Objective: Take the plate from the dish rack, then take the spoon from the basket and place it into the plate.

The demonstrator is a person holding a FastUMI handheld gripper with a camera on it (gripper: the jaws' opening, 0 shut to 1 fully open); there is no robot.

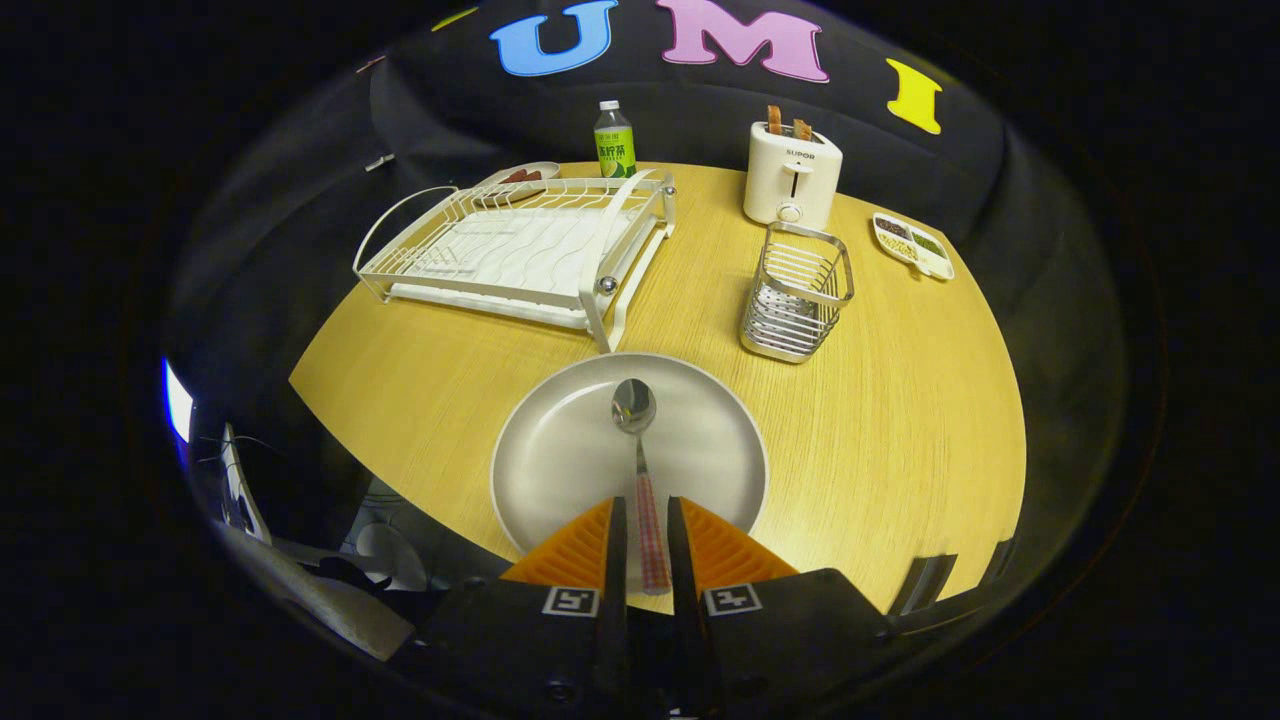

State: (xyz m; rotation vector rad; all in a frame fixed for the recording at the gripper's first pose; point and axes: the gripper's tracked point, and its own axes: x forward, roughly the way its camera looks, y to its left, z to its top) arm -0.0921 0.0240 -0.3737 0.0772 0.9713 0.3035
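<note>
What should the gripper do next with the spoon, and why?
Probably open the fingers and let go. The spoon already lies over the plate, its bowl near the plate's middle, while the gripper holds the handle between its fingers. The basket looks empty, so the spoon likely just needs releasing.

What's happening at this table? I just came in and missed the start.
A person is working a handheld gripper that has a spoon by the handle between its two fingers, its bowl over the middle of the plate. The plate sits on the wooden table, just ahead of the dish rack and the wire basket. Whether the spoon rests on the plate or hangs just above it is hard to tell.
</note>
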